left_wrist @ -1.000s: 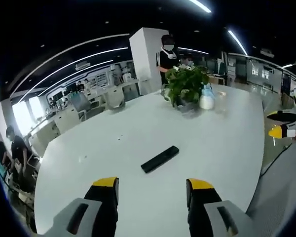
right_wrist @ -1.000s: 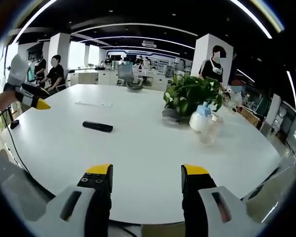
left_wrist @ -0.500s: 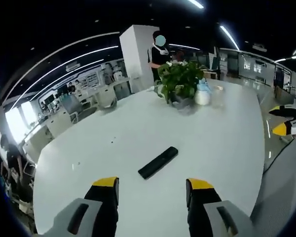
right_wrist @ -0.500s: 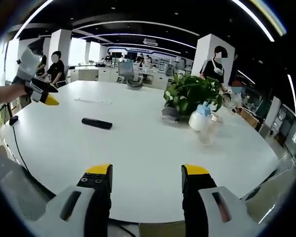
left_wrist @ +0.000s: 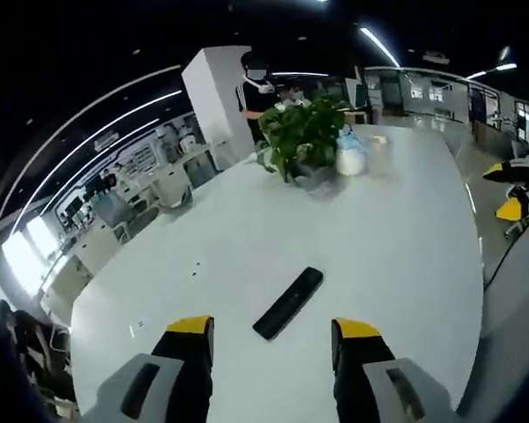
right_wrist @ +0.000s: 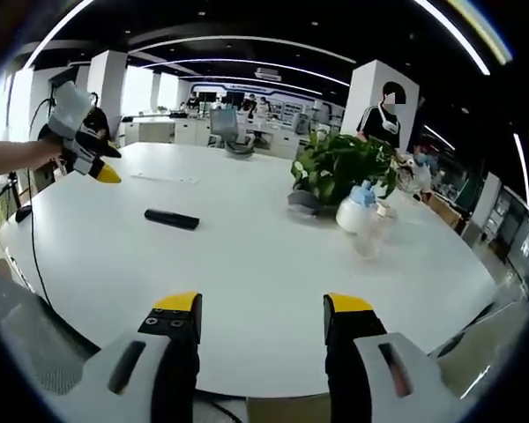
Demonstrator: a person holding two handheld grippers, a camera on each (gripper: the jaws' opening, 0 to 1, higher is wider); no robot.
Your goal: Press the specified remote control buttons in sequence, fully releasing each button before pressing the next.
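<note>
Hovering spread-jawed, your left gripper [left_wrist: 271, 330] nears the slim black plastic remote [left_wrist: 288, 302]; a glancing press could skid it. Right gripper [right_wrist: 261, 308] is also spread.

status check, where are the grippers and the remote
Left gripper open, above the table, remote just ahead of its jaws. Right gripper open, well short of it. Remote untouched, flat on table. Plant and bottle stand far off, nothing in the way.

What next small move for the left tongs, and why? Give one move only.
Probably lower the left tongs forward toward the remote control. It lies flat on the white table just ahead of the open yellow-tipped jaws, untouched, with a clear gap between them. The right tongs hang open at the table's near edge, far from it.
</note>
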